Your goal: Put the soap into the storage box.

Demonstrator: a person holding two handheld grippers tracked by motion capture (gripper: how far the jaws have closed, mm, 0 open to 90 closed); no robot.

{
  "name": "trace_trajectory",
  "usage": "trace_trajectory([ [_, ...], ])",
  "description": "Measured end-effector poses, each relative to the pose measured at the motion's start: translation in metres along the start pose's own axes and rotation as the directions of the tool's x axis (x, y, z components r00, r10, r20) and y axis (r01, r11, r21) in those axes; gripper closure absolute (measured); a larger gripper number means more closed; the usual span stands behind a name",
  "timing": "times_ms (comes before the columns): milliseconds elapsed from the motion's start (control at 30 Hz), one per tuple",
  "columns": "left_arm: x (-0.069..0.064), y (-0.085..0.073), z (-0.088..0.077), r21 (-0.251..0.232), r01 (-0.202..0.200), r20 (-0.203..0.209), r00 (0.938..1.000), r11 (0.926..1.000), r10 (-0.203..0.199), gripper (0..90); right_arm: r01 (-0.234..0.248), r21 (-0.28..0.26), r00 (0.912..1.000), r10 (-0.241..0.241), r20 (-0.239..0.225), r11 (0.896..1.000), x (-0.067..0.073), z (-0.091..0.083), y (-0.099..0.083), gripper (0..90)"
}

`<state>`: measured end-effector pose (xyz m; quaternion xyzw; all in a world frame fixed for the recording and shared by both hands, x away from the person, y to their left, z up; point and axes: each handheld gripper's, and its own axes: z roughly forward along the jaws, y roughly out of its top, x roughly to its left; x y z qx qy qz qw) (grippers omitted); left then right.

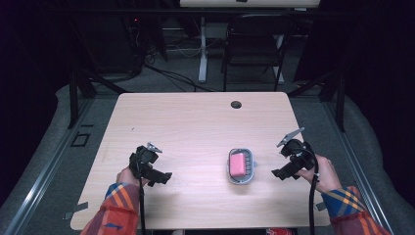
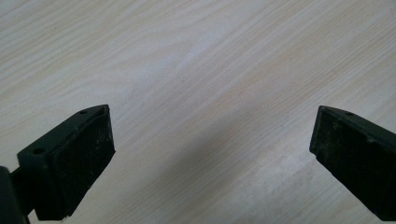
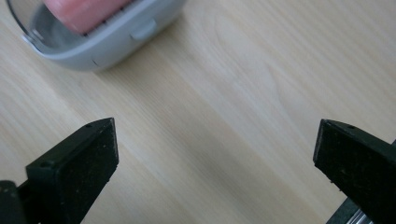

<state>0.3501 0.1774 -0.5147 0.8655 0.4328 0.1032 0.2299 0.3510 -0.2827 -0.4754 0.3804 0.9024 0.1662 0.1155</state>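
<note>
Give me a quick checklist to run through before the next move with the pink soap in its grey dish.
1. Pink soap lying inside the grey dish: ok.
2. Dish flat on the table, well in from the edges: ok.
3. Right gripper jaws wide apart with nothing between them: ok.
4. Right gripper apart from the dish, bare wood between them: ok.
5. Left gripper open and empty over bare table: ok.
6. Whether the soap sits loose or stuck in the dish: cannot tell.
</note>
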Motion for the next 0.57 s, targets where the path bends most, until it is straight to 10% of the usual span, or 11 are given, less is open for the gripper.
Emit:
trace_trajectory([
  [567,-0.002,0.001,0.002,0.013,-0.014,0.006,0.9999,0.9998,0.014,0.0,0.010,0.064,0.9994,-0.012,0.033,0.998,-0.006,0.034,-0.052,4.4],
])
